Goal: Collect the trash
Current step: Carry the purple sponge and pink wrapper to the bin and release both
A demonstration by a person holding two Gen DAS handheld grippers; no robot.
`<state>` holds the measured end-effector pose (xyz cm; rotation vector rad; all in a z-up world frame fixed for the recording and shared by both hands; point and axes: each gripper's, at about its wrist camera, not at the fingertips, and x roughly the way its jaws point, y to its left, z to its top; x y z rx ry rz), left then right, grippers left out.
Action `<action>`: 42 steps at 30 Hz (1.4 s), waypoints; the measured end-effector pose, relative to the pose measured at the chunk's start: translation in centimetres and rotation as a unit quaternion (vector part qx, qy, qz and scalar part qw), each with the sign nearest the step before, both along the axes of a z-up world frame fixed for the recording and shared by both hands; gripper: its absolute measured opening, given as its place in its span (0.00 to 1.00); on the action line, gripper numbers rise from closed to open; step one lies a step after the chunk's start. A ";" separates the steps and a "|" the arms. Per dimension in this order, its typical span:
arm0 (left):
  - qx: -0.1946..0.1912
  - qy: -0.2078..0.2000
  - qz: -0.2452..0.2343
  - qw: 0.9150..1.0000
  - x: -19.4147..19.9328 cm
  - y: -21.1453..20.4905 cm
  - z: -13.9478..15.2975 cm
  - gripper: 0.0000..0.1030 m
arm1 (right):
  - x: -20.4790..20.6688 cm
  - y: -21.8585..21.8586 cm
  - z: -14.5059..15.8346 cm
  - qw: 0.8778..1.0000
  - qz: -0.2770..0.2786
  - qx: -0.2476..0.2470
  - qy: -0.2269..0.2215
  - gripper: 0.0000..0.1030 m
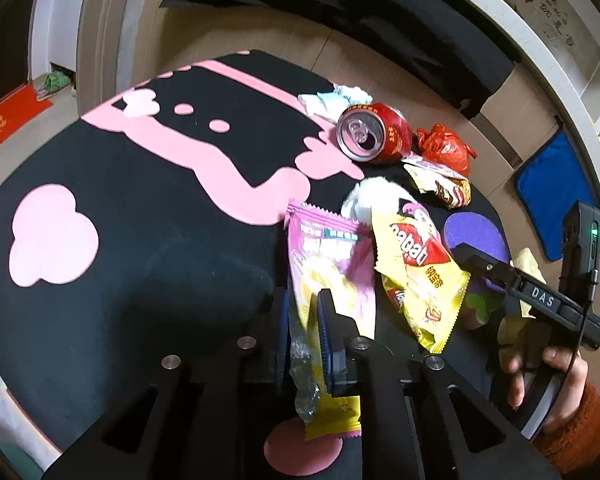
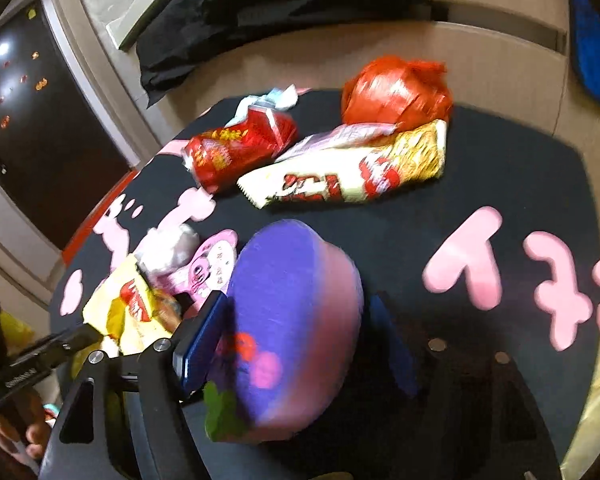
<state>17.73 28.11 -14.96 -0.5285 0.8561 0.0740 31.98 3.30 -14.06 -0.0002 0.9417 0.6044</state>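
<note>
While trash lies scattered on the black-and-pink mat (image 1: 140, 208), the left gripper (image 1: 304, 344) has narrow jaws with the pink snack wrapper (image 1: 328, 256) between them; whether they still pinch it cannot be told. At 2 o'clock, the right gripper (image 2: 296, 332) stands spread wide around the purple bowl (image 2: 296, 312), pads apart. The red can (image 1: 374, 132) lies at 12 o'clock.

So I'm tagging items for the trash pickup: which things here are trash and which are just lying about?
Trash:
- pink wrapper, between left gripper pads
- yellow wrapper
- red can
- red bag
- noodle packet
- crumpled tissue

Lying about:
- blue cushion
- black cloth
- red mat
</note>
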 end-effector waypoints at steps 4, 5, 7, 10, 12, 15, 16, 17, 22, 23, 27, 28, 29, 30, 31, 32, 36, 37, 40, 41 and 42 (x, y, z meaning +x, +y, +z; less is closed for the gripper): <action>-0.002 0.008 0.006 1.000 0.2 0.0 -0.3 0.19 | -1.2 0.6 0.6 1.000 0.029 0.000 -0.009 0.41; -0.002 0.008 0.007 1.000 0.2 0.0 -0.3 0.19 | -1.5 0.5 0.9 0.999 0.028 -0.008 -0.020 0.35; -0.002 0.010 0.008 1.000 0.4 -0.1 -0.3 0.19 | -2.1 -0.1 1.6 0.998 0.028 -0.024 -0.042 0.33; -0.002 0.012 0.010 1.000 0.6 -0.2 -0.3 0.19 | -2.9 -1.7 2.3 0.997 0.017 -0.050 -0.063 0.33; 0.003 0.013 0.009 1.000 0.9 -0.4 -0.2 0.17 | -3.3 -2.9 2.6 0.996 0.010 -0.059 -0.068 0.32; 0.014 0.015 0.009 1.000 1.3 -0.8 0.1 0.07 | -3.9 -4.7 2.8 0.996 0.003 -0.061 -0.064 0.32; 0.018 0.011 0.009 1.000 1.3 -1.0 0.5 0.05 | -4.2 -5.3 3.0 0.996 -0.001 -0.060 -0.064 0.32; 0.021 0.006 0.008 1.000 1.3 -1.2 0.9 0.04 | -4.4 -5.8 3.1 0.996 -0.002 -0.058 -0.064 0.32; 0.053 -0.031 -0.002 0.998 0.9 -2.5 4.4 0.02 | -5.8 -7.3 4.9 0.994 -0.010 -0.052 -0.094 0.32; 0.058 -0.036 -0.004 0.998 0.9 -2.8 5.0 0.02 | -6.1 -7.4 5.3 0.993 -0.009 -0.052 -0.102 0.32; 0.097 -0.069 -0.008 0.993 0.7 -4.6 8.7 0.02 | -6.8 -8.4 7.4 0.990 -0.008 -0.046 -0.134 0.32; 0.112 -0.083 -0.009 0.990 0.8 -5.5 10.1 0.02 | -6.9 -8.7 7.9 0.989 -0.009 -0.043 -0.141 0.32; 0.123 -0.094 -0.012 0.988 0.8 -6.2 11.2 0.02 | -7.0 -9.1 8.5 0.988 -0.010 -0.039 -0.149 0.32; 0.132 -0.103 -0.014 0.986 0.8 -6.9 12.0 0.02 | -7.1 -9.5 9.0 0.987 -0.011 -0.036 -0.155 0.32; 0.145 -0.118 -0.017 0.982 0.9 -7.9 13.3 0.02 | -7.2 -10.0 9.7 0.986 -0.012 -0.032 -0.164 0.32; 0.153 -0.128 -0.019 0.980 0.9 -8.8 14.2 0.02 | -7.2 -10.4 10.2 0.985 -0.014 -0.030 -0.171 0.32; 0.172 -0.170 -0.039 0.969 1.7 -12.9 17.7 0.02 | -7.3 -13.0 12.9 0.981 -0.025 -0.014 -0.194 0.32; 0.173 -0.179 -0.048 0.967 2.0 -14.2 18.4 0.02 | -7.4 -13.6 13.4 0.979 -0.028 -0.013 -0.200 0.32; 0.176 -0.199 -0.078 0.961 2.7 -18.0 20.0 0.02 | -7.8 -16.2 15.1 0.974 -0.049 -0.015 -0.221 0.32; 0.176 -0.204 -0.089 0.959 3.0 -19.2 20.3 0.02 | -7.9 -17.1 15.6 0.972 -0.056 -0.014 -0.226 0.32; 0.176 -0.209 -0.102 0.957 3.3 -20.7 20.6 0.02 | -8.0 -18.1 16.0 0.971 -0.063 -0.014 -0.229 0.32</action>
